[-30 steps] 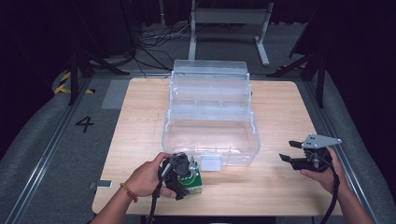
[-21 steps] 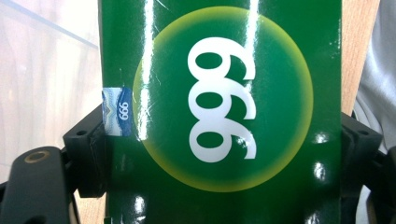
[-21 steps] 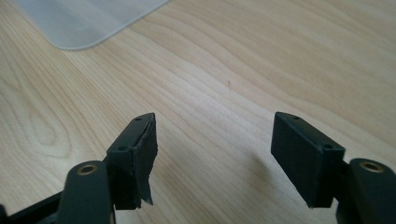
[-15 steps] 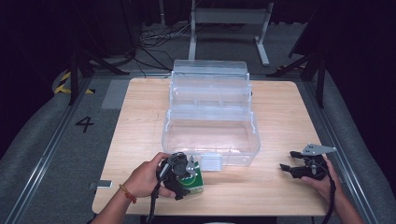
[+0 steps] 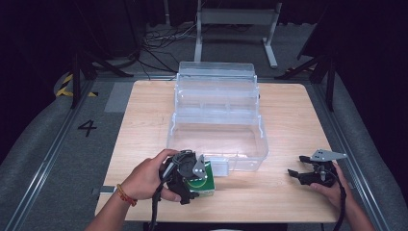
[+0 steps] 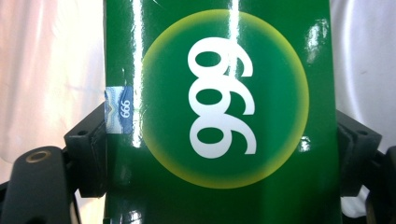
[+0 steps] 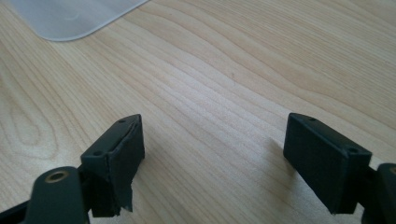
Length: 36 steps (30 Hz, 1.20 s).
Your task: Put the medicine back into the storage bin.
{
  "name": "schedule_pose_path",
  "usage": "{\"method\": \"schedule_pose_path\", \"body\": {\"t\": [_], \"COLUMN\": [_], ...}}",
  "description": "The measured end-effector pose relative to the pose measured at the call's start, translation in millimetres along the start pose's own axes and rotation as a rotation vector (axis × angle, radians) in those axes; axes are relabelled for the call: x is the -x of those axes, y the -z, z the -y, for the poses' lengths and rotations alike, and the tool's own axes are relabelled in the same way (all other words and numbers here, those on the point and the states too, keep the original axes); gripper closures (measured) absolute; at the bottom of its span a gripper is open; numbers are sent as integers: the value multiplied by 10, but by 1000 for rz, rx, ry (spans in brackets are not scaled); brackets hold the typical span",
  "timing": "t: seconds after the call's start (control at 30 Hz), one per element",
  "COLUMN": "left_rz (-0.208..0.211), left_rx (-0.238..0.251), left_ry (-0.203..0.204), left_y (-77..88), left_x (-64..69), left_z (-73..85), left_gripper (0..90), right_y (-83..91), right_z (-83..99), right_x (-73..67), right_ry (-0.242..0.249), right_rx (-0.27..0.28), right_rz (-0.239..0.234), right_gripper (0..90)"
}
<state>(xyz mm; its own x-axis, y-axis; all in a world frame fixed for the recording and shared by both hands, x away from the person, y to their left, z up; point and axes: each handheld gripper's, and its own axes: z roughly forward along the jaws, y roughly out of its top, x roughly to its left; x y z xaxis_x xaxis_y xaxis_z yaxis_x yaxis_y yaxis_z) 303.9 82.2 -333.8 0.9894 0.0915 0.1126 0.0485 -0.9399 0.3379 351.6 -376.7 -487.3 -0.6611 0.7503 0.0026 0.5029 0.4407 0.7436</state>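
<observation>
Green box sits clamped between the left gripper's black pads.

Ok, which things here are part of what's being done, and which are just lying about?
In the job:
green box, clamped in the left gripper
clear plastic bin, open beside it

Lying about:
right gripper, open, nothing between its pads, low over the wooden table
metal stand behind the table
</observation>
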Motion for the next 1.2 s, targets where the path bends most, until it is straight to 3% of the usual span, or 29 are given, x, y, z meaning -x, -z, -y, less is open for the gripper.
{"method": "schedule_pose_path", "body": {"t": [0.23,0.4,0.7,0.73,0.83,0.97,1.2], "left_rz": [-31,-52,-60,-58,-58,-56,-51], "left_rx": [38,43,55,53,59,64,56], "left_ry": [-42,-62,-53,-60,-42,-32,-4], "left_y": [266,377,415,428,432,375,282], "left_x": [-107,-268,-545,-621,-678,-871,-1046], "left_z": [-144,-193,-167,-169,-169,-168,-137], "left_gripper": [169,169,168,168,167,166,165], "right_y": [1,2,5,5,5,5,5], "right_z": [1,3,5,5,5,5,5], "right_x": [1,2,3,3,3,3,3], "right_ry": [1,0,0,0,0,0,0], "right_rx": [0,1,0,0,0,0,0], "right_rz": [-1,-1,0,0,0,0,0], "right_gripper": [206,207,207,207,207,207,206]}}
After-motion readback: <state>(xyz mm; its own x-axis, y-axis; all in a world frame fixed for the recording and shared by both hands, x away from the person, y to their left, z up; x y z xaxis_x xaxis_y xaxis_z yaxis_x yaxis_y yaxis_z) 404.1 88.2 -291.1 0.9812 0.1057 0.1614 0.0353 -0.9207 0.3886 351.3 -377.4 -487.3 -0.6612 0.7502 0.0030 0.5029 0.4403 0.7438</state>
